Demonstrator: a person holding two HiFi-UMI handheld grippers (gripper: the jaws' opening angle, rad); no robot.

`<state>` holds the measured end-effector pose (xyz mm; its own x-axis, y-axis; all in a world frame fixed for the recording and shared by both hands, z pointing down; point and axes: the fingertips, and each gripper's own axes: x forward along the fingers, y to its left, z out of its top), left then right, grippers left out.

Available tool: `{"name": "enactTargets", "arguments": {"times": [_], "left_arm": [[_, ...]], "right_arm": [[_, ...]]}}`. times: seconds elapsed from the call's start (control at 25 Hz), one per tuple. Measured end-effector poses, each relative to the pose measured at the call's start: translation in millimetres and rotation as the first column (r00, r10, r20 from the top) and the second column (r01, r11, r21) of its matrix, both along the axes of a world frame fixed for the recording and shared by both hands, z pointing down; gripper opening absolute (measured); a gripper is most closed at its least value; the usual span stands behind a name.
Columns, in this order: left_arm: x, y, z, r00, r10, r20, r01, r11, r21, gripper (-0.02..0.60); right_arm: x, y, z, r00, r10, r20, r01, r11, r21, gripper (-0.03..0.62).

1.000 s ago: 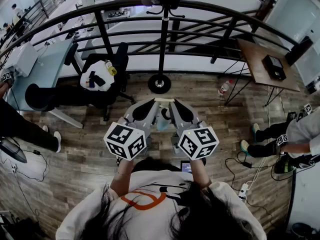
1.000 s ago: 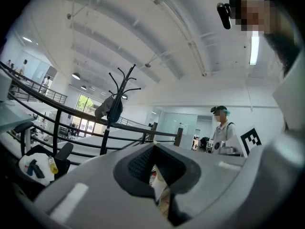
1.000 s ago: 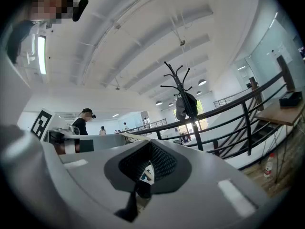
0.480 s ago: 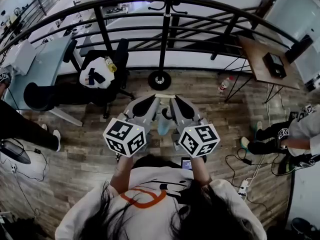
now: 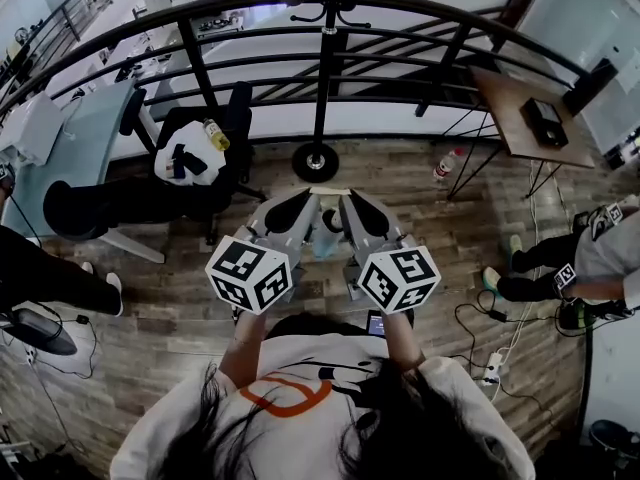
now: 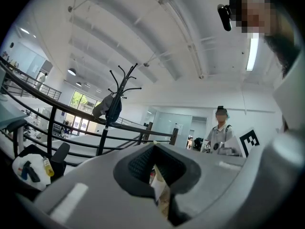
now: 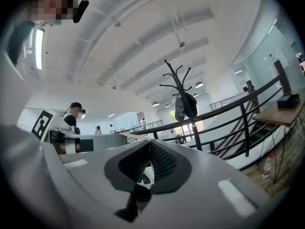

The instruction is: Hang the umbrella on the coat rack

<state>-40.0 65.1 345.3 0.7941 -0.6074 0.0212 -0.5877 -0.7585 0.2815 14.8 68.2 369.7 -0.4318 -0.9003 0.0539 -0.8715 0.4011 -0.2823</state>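
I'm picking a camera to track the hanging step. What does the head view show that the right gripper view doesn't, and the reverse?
Only the head view: the coat rack's round base on the floor, and the office chair beside it. Only the right gripper view: the ceiling and the rack's topmost hooks. Both: the rack's pole with a dark bag hanging on it, the railing and the wooden table.
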Motion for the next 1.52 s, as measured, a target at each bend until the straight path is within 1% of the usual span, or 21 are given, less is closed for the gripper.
{"name": "enactTargets", "arguments": {"times": [0.12,0.28,0.52,0.76,0.96,1.12,1.32,1.52], "left_arm": [[-11,-6,-2,1.000,0.020,-0.001,-0.020,1.000,0.005,0.000],[-15,-14,-4,0.999,0.040,-0.002,-0.040,0.999,0.010,0.000],[-9,-29,-8,0.999,0.052,-0.004,-0.052,0.999,0.013,0.000],[1,-53,-2,0.999,0.043,0.001,-0.043,0.999,0.005,0.000],[16,-81,1,1.000,0.031,-0.001,-0.031,1.000,0.005,0.000],[31,-112,-1,1.000,0.013,0.000,-0.013,1.000,0.023,0.000],[55,-153,-3,1.000,-0.016,-0.003,0.016,1.000,0.022,0.000],[85,-191,-20,0.999,-0.032,0.008,0.032,0.998,0.056,0.000]], "right_arm": [[-10,-6,-3,1.000,0.013,-0.008,-0.013,1.000,0.009,0.023],[-14,-13,-5,0.999,0.025,-0.029,-0.025,1.000,0.016,0.023],[-10,-27,-8,0.998,0.031,-0.050,-0.030,0.999,0.017,0.023],[1,-51,-2,0.998,0.020,-0.053,-0.019,1.000,0.014,0.023],[16,-83,0,0.998,0.006,-0.056,-0.005,1.000,0.014,0.023],[30,-113,-1,0.999,-0.016,-0.051,0.017,0.999,0.027,0.023],[54,-154,-2,0.998,-0.046,-0.053,0.048,0.998,0.027,0.022],[83,-191,-18,0.995,-0.077,-0.061,0.080,0.995,0.051,0.023]]}}
